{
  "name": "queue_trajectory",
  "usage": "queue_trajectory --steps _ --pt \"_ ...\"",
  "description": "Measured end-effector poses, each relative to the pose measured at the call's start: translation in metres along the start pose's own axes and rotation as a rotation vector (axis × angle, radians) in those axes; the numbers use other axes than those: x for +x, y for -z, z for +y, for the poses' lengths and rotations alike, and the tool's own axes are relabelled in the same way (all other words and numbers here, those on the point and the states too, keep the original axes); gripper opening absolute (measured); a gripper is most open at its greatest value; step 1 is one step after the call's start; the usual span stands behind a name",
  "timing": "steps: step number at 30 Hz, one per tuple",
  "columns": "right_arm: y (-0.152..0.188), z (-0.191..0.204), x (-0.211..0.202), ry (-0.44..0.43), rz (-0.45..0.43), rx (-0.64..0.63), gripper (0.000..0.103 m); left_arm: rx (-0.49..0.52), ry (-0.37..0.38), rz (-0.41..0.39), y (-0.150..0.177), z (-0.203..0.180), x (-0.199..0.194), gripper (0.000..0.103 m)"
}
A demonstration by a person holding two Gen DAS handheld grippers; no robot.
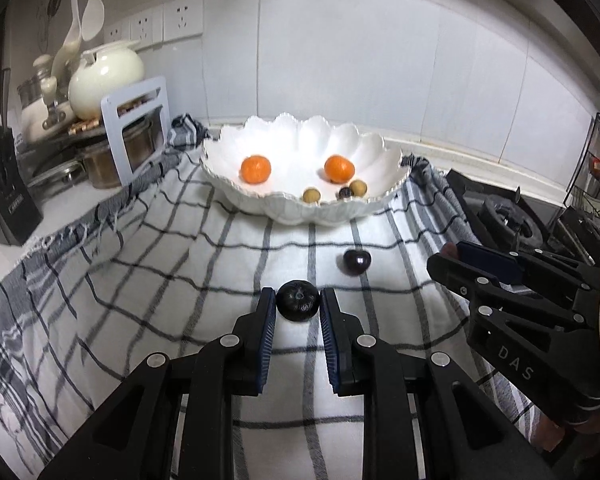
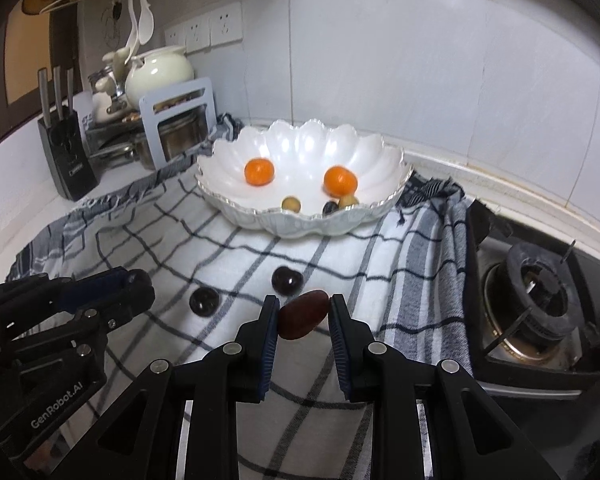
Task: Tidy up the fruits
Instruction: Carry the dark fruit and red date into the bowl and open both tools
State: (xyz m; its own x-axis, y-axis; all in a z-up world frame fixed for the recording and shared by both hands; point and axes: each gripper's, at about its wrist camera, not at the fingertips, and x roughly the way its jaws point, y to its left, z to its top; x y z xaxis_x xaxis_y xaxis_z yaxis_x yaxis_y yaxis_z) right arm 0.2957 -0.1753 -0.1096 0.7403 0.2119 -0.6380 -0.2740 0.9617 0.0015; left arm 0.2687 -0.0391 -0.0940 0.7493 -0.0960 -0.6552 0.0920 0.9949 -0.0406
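A white scalloped bowl (image 1: 300,208) (image 2: 300,224) stands at the back of the checked cloth (image 1: 180,280). It holds two oranges (image 1: 255,169) (image 1: 339,168), two small tan fruits (image 1: 311,195) and a dark one (image 1: 344,193). My left gripper (image 1: 298,306) is shut on a dark round fruit (image 1: 298,306) at cloth level. A dark cherry (image 1: 356,263) (image 2: 287,280) lies on the cloth ahead. In the right wrist view another dark fruit (image 2: 204,301) lies by the left gripper (image 2: 140,284). My right gripper (image 2: 303,314) is shut on a reddish-brown oval fruit (image 2: 303,314); it also shows in the left wrist view (image 1: 452,254).
A gas stove burner (image 2: 536,296) sits right of the cloth. At the back left stand a knife block (image 2: 66,156), a grey rack with pots (image 1: 136,128) and a cream teapot (image 1: 106,80). A tiled wall with sockets (image 1: 168,20) is behind.
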Motion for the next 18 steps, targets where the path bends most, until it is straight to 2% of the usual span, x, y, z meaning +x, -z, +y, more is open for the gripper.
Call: queue_trajectory --steps 18 --pt "-0.043 0.009 -0.020 0.098 -0.164 0.020 0.027 0.058 0.039 -0.158 -0.055 0.018 -0.011 0.023"
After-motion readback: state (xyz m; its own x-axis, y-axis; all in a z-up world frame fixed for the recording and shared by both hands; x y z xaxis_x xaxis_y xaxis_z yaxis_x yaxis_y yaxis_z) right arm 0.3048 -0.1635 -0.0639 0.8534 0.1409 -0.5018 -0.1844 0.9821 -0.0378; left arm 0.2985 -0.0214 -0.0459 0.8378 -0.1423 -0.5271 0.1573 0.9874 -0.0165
